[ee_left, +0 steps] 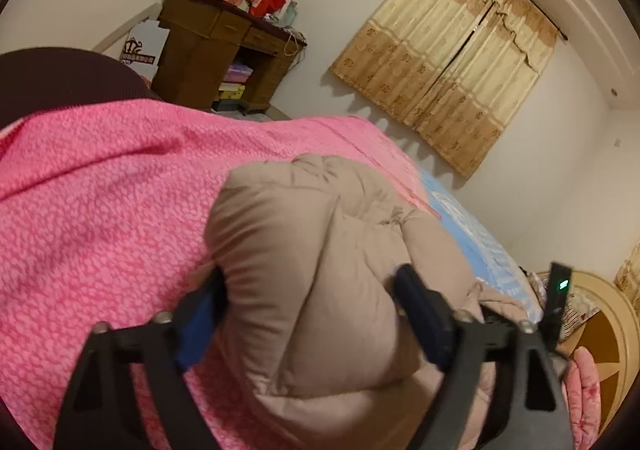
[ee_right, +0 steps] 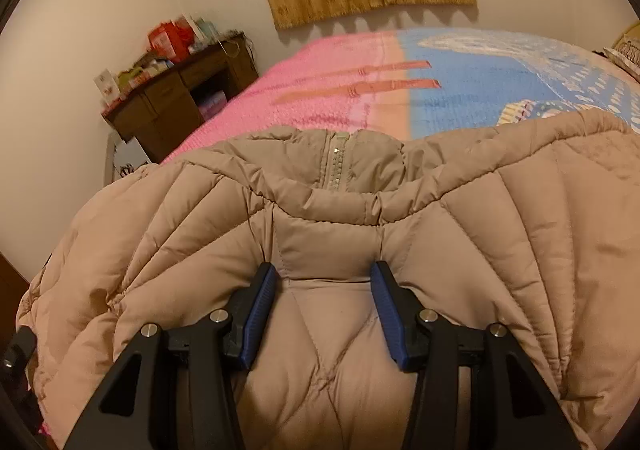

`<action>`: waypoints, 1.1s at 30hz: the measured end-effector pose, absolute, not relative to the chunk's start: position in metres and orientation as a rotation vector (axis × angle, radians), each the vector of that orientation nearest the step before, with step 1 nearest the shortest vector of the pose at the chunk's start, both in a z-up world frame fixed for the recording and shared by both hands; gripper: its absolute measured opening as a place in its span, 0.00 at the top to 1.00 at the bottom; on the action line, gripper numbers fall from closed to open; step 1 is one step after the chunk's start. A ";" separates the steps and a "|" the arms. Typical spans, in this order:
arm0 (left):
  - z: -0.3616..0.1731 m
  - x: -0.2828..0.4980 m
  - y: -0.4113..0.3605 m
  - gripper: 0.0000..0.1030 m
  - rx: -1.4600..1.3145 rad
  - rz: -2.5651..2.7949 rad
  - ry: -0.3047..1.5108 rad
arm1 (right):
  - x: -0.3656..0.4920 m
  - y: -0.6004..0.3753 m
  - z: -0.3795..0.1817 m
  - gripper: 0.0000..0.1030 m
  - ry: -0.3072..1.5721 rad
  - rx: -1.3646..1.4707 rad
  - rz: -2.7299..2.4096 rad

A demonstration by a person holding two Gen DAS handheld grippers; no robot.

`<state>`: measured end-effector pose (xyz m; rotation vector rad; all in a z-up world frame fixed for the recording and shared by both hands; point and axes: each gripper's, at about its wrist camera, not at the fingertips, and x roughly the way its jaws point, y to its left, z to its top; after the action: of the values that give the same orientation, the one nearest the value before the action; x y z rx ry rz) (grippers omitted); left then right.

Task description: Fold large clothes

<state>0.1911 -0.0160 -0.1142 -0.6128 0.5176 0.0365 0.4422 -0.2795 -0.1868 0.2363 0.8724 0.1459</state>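
The beige jacket point(ee_right: 460, 234) looked like quilted, matt, puffy cloth; the pink blanket point(ee_left: 100, 186) seemed nubbly; the desk point(ee_left: 208, 46) was dark wood.

A beige quilted jacket point(ee_right: 340, 250) with a pale grey-green zipper point(ee_right: 335, 166) lies on a mottled pink bedspread point(ee_left: 100, 190); farther right the cover point(ee_right: 500, 66) turns blue with white print. Both grippers carry blue finger pads point(ee_right: 260, 314) on black frames. Cream-and-gold patterned curtains point(ee_left: 448, 62) hang beyond; the far-left desk point(ee_left: 208, 46) is dark brown.

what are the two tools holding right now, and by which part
Both grip the beige padded coat: left tool pinches a bunched puffy fold, right tool a panel below the collar.
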 end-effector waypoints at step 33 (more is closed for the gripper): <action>-0.025 0.105 -0.249 0.81 0.296 -0.825 0.157 | 0.362 -0.363 -0.203 0.60 0.890 0.612 0.476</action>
<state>0.1052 -0.2490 -0.0251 0.2963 0.1571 -0.8254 0.3622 -0.3629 -0.2025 0.6125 0.8899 0.4756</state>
